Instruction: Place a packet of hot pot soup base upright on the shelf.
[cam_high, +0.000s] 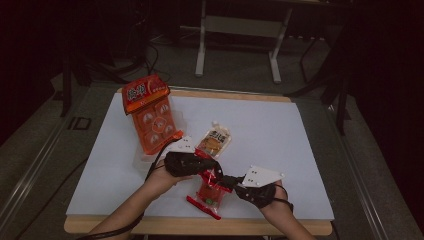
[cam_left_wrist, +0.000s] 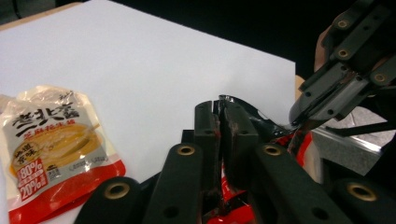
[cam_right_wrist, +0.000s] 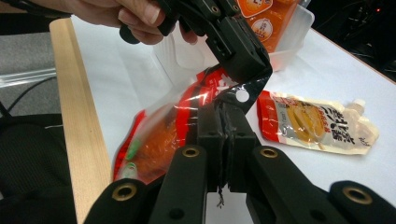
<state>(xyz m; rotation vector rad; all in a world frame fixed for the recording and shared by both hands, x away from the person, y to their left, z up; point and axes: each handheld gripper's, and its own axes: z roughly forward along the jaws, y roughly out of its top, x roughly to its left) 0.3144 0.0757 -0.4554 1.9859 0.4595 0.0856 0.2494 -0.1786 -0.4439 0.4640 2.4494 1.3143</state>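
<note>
High view shows the red transparent plastic snack bag (cam_high: 210, 192) between both grippers, its long axis running toward the table's near wooden edge (cam_high: 200, 226). Left gripper (cam_high: 216, 170) and right gripper (cam_high: 226, 181) each clench its top edge, close together, equally near.

red snack pouch (cam_high: 210, 192) — lifted, top edge pinched

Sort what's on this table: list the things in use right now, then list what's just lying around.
In use:
- red snack bag, top edge pinched from both sides
- left hand-held gripper, shut on it
- right hand-held gripper, shut on it

Lying about:
- yellow sauce pouch
- orange multipack
- clear plastic tub
</note>
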